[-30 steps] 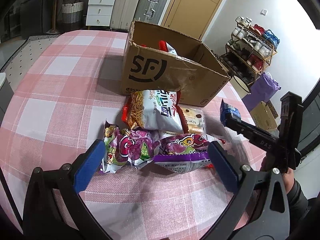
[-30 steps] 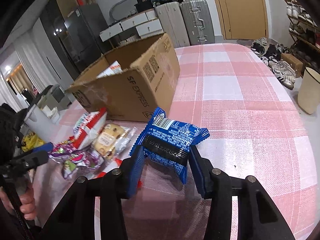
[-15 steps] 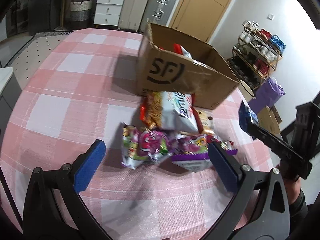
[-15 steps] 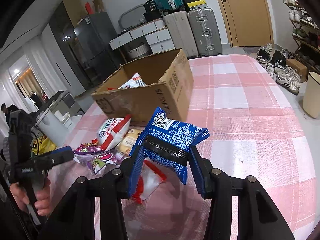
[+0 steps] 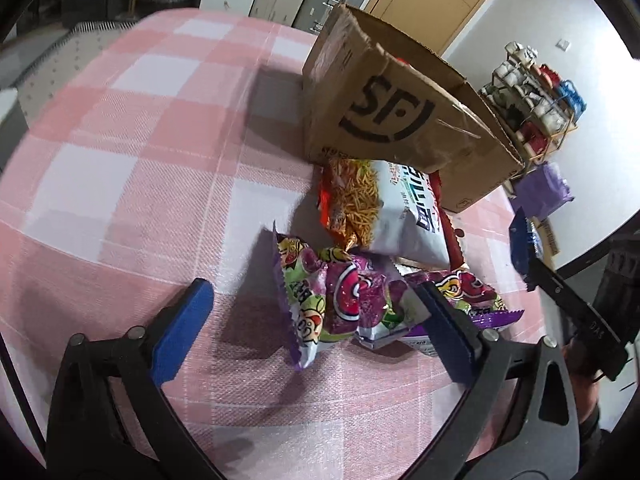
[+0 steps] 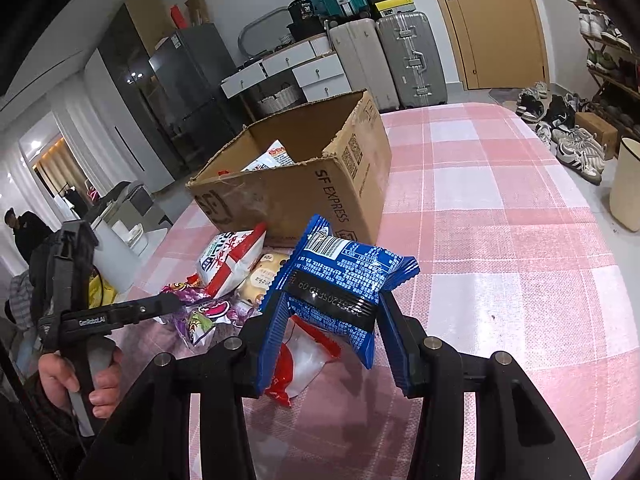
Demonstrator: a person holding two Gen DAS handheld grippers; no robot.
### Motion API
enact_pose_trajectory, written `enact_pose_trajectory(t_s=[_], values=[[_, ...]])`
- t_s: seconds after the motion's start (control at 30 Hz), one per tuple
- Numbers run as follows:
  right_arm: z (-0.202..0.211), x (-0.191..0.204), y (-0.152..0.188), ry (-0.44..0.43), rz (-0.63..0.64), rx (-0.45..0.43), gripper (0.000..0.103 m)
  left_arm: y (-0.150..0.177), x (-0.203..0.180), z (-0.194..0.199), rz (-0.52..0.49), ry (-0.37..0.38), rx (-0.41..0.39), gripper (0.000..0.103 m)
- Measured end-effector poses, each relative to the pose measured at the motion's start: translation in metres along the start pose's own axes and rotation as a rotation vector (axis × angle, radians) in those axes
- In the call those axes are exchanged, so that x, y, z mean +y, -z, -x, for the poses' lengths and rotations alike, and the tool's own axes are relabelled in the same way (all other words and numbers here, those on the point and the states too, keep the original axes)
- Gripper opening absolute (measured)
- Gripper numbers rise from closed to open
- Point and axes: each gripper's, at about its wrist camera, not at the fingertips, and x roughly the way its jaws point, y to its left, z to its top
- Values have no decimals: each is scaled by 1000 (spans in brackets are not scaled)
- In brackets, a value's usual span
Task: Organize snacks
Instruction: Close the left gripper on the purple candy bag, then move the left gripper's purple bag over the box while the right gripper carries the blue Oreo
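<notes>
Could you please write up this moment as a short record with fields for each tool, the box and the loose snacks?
left tool: open, empty, over the purple candy packets
right tool: shut on blue snack packet, held above the table
cardboard box: open, SF Express print, some snacks inside
loose snacks: noodle-snack bag, small cake packet, red and clear packet
surface: pink checked tablecloth

A glossy plastic blue packet [image 6: 344, 280] sits between the right gripper's [image 6: 332, 332] ribbed blue pads, matt corrugated cardboard box [image 6: 304, 184] beyond, woven pink-checked tablecloth [image 6: 500, 248] beneath.
</notes>
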Motion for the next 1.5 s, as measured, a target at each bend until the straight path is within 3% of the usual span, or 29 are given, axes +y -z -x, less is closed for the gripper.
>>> enact_pose_trajectory(t_s=[0.1, 0.17, 0.43, 0.97, 1.5], values=[[-2, 1, 0, -3, 3, 4, 46, 0, 1, -2, -8, 25, -2, 83], [-3, 2, 0, -6, 2, 7, 46, 0, -1, -5, -14, 67, 16, 60], [-5, 6, 1, -14, 11, 8, 46, 3, -8, -1, -43, 56, 14, 41], [5, 17, -3, -25, 29, -21, 46, 2, -10, 32, -96, -32, -50, 40], [19, 37, -27, -44, 80, -66, 46, -25, -35, 74, -177, -18, -136, 40]])
